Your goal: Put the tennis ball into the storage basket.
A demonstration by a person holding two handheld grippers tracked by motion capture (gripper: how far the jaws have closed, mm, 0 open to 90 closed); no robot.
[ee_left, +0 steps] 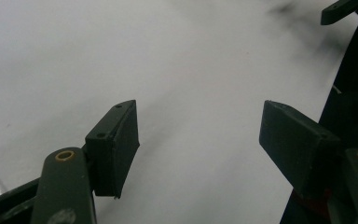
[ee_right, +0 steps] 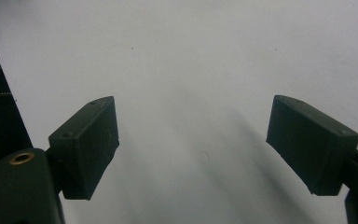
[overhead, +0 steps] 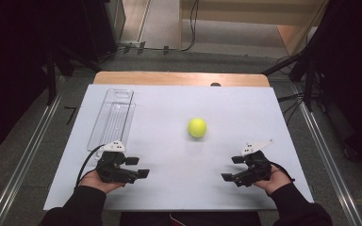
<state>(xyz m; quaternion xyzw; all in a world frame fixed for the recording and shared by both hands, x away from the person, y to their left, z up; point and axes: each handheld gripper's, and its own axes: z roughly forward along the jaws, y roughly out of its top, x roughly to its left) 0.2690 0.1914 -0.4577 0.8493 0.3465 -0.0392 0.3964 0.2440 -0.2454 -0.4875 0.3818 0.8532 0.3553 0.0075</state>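
Both hands rest low at the near edge of the white table top (overhead: 179,103), one at each side, palms turned inward; the left gripper (overhead: 139,167), a black two-jaw tool with a cable looping off behind it, points toward the middle of the table, and the right gripper (overhead: 232,168), its black twin with a grey three-cornered plate on top, points back across at it; the two sit well apart, facing one another over bare white surface. In the left gripper view the left gripper (ee_left: 198,140) shows its jaws spread wide, a broad stretch of white table between the black pads (ee_left: 121,144) and nothing pinched; at the top right corner of that view a dark jaw tip of the other tool peeks in. The right gripper view tells the same story: the right gripper (ee_right: 191,144) has its jaws wide apart, with nothing between them but plain white table. The yellow-green tennis ball (overhead: 197,127) sits alone on the table, beyond both tools and roughly between them, a touch nearer the right one, touched by neither; farther left and toward the far edge lies a long clear plastic tray (overhead: 113,117), lengthwise away from the person, just beyond the left gripper and well apart from the ball.
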